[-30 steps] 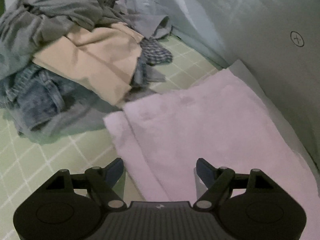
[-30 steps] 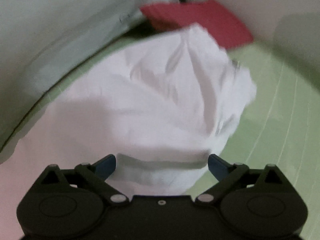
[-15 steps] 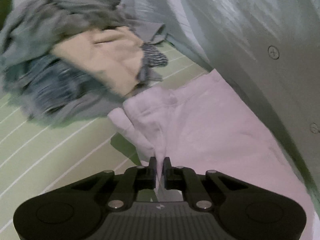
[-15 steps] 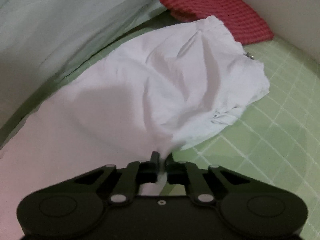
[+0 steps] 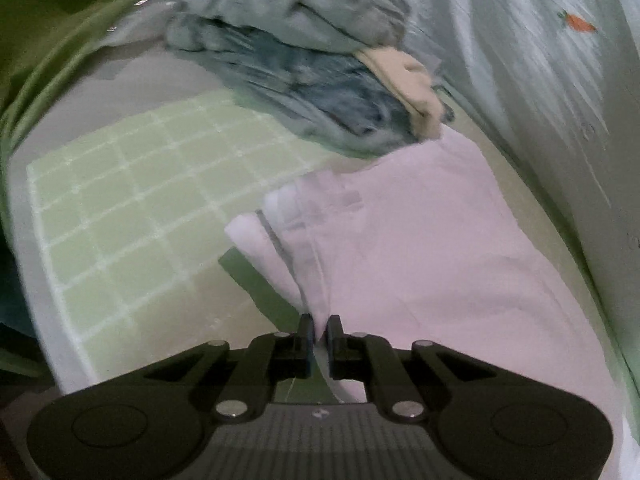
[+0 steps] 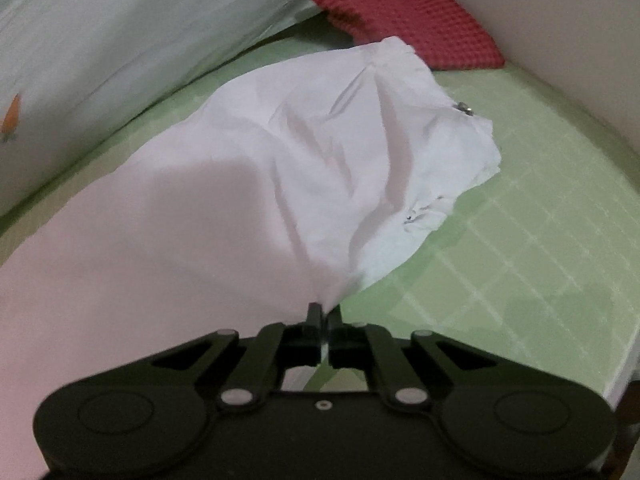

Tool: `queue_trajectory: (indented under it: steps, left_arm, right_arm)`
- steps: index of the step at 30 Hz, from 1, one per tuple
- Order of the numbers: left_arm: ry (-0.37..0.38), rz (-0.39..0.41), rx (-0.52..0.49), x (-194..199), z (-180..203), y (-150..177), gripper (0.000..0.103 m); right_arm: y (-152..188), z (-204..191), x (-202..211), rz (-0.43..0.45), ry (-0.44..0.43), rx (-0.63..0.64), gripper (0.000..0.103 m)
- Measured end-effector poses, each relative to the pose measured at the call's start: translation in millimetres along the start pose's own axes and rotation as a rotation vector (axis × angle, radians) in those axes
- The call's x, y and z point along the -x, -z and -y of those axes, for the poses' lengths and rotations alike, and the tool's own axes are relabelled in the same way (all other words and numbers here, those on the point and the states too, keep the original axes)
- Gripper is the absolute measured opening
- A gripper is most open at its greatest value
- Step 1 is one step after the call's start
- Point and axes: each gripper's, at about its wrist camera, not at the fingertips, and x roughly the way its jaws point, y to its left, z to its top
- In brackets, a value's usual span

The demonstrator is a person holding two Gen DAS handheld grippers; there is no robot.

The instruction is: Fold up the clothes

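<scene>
A pale pink-white garment point(image 5: 420, 240) lies on the green checked bed sheet point(image 5: 132, 184). My left gripper point(image 5: 319, 326) is shut on its near edge and lifts it a little off the sheet. In the right wrist view the same garment point(image 6: 280, 168) stretches away, rumpled at its far end. My right gripper point(image 6: 325, 314) is shut on its near edge, with the cloth rising from the fingertips.
A pile of unfolded clothes point(image 5: 312, 64), grey, denim and beige, lies beyond the garment in the left wrist view. A red waffle cloth point(image 6: 412, 28) lies at the far end in the right wrist view. A pale padded wall point(image 6: 120, 40) runs along the bed, and the sheet's edge point(image 6: 624, 340) drops off at right.
Both grippers were open over the garment a second ago, then shut on its near edge. Since then both have lifted the edge and pulled back, and the left view has swung left.
</scene>
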Motion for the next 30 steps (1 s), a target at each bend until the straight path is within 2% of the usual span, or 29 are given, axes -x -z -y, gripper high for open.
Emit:
queue_trajectory:
  steps: [6,9,11,13,14,15,16,18,21,24,27,30]
  left_arm:
    - [-0.048,-0.012,0.003,2,-37,-8,0.009]
    - [-0.059,-0.024,-0.002,-1,-39,-7,0.009]
    - [-0.080,-0.028,-0.025,-2,-34,-6,0.015]
    - [-0.111,-0.021,-0.063,-1,-28,-6,0.020]
    - [-0.122,-0.017,-0.078,1,-24,-6,0.024]
    - [-0.127,-0.012,-0.081,3,-21,-4,0.038]
    - [-0.128,-0.001,-0.074,8,-16,-1,0.050]
    - [-0.115,0.033,-0.050,18,-6,6,0.060]
    - [-0.104,0.064,-0.027,32,16,24,0.063]
    - [-0.096,0.069,-0.054,42,46,50,0.064]
    - [-0.085,0.073,-0.072,50,70,77,0.066]
    - [-0.076,0.068,-0.082,56,94,105,0.068]
  right_arm:
    - [38,-10,22,-0.020,-0.035,0.028,0.003]
    - [47,-9,33,0.002,-0.034,0.051,0.003]
    - [46,-1,37,0.005,-0.062,0.015,0.007]
    - [44,9,41,0.013,-0.096,-0.036,0.015]
    - [43,15,43,0.027,-0.113,-0.069,0.033]
    - [42,22,46,0.042,-0.127,-0.103,0.054]
    - [41,31,47,0.061,-0.135,-0.141,0.062]
    - [36,48,46,0.091,-0.149,-0.220,0.080]
    - [17,78,29,0.077,-0.157,-0.348,0.084]
    - [-3,100,9,0.064,-0.155,-0.421,0.087]
    - [-24,113,-12,0.056,-0.155,-0.421,0.091]
    - [-41,115,-28,0.030,-0.165,-0.364,0.094]
